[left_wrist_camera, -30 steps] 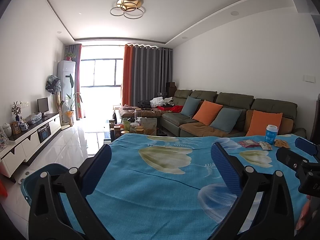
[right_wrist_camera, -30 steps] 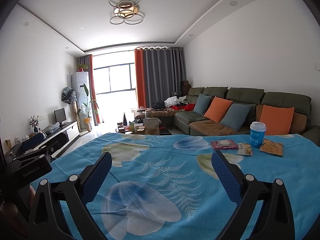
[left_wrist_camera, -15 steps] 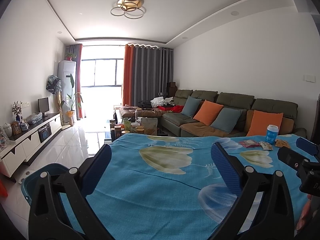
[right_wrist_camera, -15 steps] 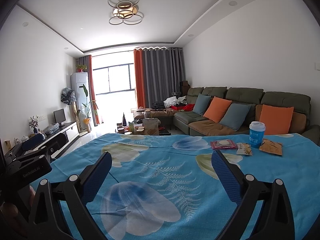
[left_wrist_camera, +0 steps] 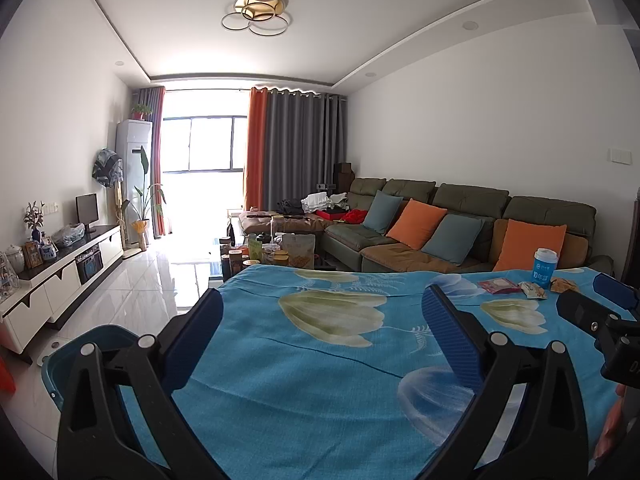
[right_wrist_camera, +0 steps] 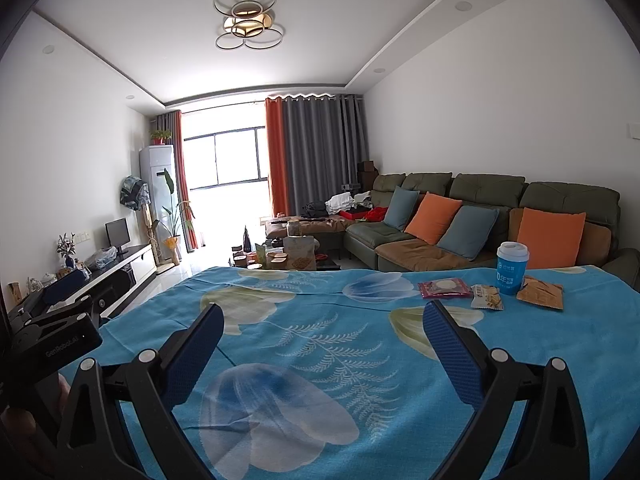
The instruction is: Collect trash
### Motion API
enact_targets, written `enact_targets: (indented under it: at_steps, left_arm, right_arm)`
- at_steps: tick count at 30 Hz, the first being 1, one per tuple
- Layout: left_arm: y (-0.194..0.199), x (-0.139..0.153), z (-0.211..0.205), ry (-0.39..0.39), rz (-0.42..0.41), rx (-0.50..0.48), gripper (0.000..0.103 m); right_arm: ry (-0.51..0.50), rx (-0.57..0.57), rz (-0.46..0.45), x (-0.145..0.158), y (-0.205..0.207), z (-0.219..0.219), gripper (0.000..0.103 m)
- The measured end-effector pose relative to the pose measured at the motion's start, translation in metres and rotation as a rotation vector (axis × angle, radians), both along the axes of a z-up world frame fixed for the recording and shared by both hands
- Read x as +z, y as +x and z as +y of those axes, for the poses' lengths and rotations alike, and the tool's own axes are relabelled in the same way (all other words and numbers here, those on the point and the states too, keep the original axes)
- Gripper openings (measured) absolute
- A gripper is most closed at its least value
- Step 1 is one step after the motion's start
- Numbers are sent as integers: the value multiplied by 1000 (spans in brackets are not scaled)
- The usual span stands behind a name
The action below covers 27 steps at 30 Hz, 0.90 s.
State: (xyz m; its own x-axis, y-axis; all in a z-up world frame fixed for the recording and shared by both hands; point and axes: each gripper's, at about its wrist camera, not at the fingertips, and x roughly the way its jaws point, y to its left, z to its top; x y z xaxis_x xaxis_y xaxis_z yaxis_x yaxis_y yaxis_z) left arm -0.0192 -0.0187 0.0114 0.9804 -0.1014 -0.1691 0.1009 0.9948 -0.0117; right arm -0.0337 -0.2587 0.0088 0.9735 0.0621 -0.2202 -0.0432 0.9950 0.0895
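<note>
The trash lies at the far right of a table under a blue flowered cloth [right_wrist_camera: 320, 340]: a blue paper cup [right_wrist_camera: 512, 268], a pink wrapper [right_wrist_camera: 444, 288], a small white-and-yellow wrapper [right_wrist_camera: 486, 297] and an orange snack bag [right_wrist_camera: 540, 294]. The cup also shows in the left wrist view [left_wrist_camera: 545, 266] with the wrappers [left_wrist_camera: 502, 286] beside it. My right gripper [right_wrist_camera: 320, 320] is open and empty, short of the trash. My left gripper [left_wrist_camera: 320, 312] is open and empty over the table's left part. A blue bin [left_wrist_camera: 80, 352] stands on the floor at the table's left edge.
A green sofa [right_wrist_camera: 480, 216] with orange and blue cushions runs behind the table. A cluttered coffee table [left_wrist_camera: 272, 252] stands beyond the far edge. A white TV cabinet [left_wrist_camera: 60, 276] lines the left wall over glossy floor tiles.
Both views have shifted very slightly; the trash sits a touch lower and to the right in the right wrist view. Both grippers stay open.
</note>
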Motion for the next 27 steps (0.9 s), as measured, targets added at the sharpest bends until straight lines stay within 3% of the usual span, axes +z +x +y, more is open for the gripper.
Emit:
enact_targets:
  at_steps: [27]
  left_arm:
    - [1,-4,3,-5,14,3,98]
  right_arm:
    - [1,-2,-14,2,-6,6,96]
